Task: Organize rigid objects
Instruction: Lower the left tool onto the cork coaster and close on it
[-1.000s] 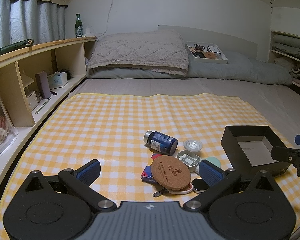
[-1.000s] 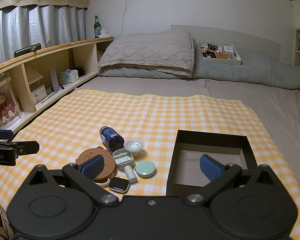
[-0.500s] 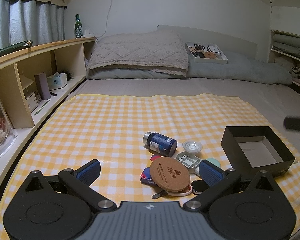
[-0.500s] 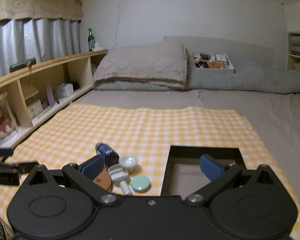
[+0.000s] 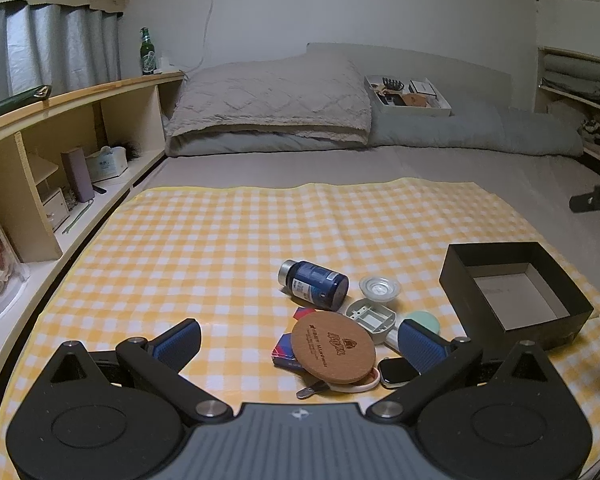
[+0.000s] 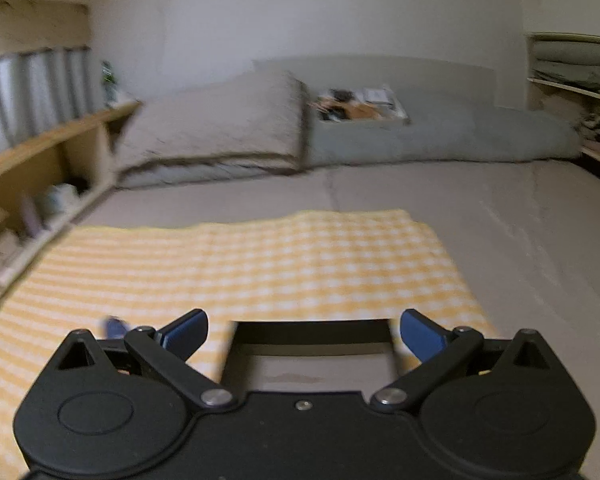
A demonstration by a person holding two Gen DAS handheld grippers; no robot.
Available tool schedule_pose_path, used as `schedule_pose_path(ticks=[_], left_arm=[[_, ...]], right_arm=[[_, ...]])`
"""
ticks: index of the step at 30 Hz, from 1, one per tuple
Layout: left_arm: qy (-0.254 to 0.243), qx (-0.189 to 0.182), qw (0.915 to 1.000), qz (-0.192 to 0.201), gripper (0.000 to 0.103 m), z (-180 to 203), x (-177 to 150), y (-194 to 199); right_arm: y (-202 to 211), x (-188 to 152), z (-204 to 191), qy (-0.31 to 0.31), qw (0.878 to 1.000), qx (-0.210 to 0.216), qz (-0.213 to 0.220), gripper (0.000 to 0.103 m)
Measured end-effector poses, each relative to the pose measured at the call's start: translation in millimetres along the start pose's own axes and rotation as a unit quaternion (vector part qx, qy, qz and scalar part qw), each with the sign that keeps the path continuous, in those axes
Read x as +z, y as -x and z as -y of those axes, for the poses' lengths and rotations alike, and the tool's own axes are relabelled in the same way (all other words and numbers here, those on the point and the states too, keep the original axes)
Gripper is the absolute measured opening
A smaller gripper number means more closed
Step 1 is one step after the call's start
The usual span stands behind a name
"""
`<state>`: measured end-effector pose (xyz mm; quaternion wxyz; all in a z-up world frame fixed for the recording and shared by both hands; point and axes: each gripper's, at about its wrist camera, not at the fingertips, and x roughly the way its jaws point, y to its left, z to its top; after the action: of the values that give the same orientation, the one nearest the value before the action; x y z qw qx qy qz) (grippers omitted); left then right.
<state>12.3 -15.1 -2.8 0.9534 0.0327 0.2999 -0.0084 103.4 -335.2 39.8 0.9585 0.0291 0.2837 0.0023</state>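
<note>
1. A cluster of small rigid objects lies on a yellow-and-white checked cloth (image 5: pixel 228 240) spread over a grey bed. At its middle is a round cork coaster with a printed logo (image 5: pixel 333 347), lying tilted on top of a blue and red card box (image 5: pixel 285 354) and a white ring (image 5: pixel 374 381).
2. Just behind the coaster, a dark blue pill bottle with a silver cap (image 5: pixel 314 285) lies on its side. Near it are a clear round lid (image 5: pixel 379 288), an open grey plastic case (image 5: pixel 371 314), a mint green round tin (image 5: pixel 425 320) and a dark smartwatch face (image 5: pixel 397 372).
3. An open black square box with a pale inner floor (image 5: pixel 516 300) stands on the cloth to the right of the cluster, apart from it.
4. The left gripper (image 5: pixel 299 338) hovers low in front of the cluster, its blue-padded jaws spread wide and holding nothing. The coaster lies between the two jaws; the right-hand pad overlaps the green tin and the watch face in view.
5. The right gripper (image 6: pixel 303 330) has its jaws spread wide as well, with nothing between them. Its view is blurred; the far wall of the black box (image 6: pixel 312 330) shows between its jaws, below them.
6. Around the bed: a wooden shelf unit (image 5: pixel 80 120) on the left with a green glass bottle (image 5: pixel 147 54) on top, a quilted beige pillow (image 5: pixel 272 100), and a white tray of small items (image 5: pixel 408 96).
</note>
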Motion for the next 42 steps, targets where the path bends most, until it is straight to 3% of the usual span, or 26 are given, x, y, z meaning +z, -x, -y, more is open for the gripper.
schedule_pose_path(ticks=[4, 7, 8, 13, 18, 22, 30, 35, 42], left_arm=[[-0.012, 0.000, 0.9999, -0.004, 0.103, 5.9, 0.7, -4.7], [-0.036, -0.008, 0.9992, -0.014, 0.103, 12.2, 4.1, -11.2], [-0.045, -0.013, 0.9988, -0.017, 0.103, 13.7, 5.2, -13.2], [-0.083, -0.042, 0.9946, -0.046, 0.103, 20.2, 11.9, -31.5], [-0.138, -0.058, 0.9853, -0.083, 0.103, 29.0, 15.6, -64.4], [-0.160, -0.060, 0.9809, -0.093, 0.103, 31.0, 17.8, -88.9], [-0.194, -0.111, 0.9635, -0.147, 0.103, 47.3, 13.7, -131.0], [-0.217, -0.098, 0.9541, -0.182, 0.103, 54.9, 6.3, -157.4], [-0.242, -0.070, 0.9463, -0.202, 0.103, 56.5, 1.4, -178.7]], right_arm=[[-29.6, -0.9, 30.9, 0.004, 0.999, -0.041, -0.032, 0.103], [-47.4, -0.9, 53.5, -0.027, 0.997, -0.037, -0.069, 0.099], [-53.9, -0.7, 60.4, -0.033, 0.996, -0.037, -0.079, 0.096], [-84.5, -8.0, 74.9, -0.035, 0.989, -0.038, -0.135, 0.051], [-104.7, -18.9, 72.7, -0.009, 0.983, -0.028, -0.182, 0.038], [-111.9, -25.4, 66.4, 0.013, 0.978, -0.054, -0.200, 0.024], [-129.7, -31.2, 61.5, 0.027, 0.971, -0.063, -0.229, 0.016], [-139.4, -30.3, 55.8, 0.036, 0.969, -0.064, -0.236, 0.005], [-149.3, -31.6, 53.5, 0.039, 0.967, -0.071, -0.242, 0.005]])
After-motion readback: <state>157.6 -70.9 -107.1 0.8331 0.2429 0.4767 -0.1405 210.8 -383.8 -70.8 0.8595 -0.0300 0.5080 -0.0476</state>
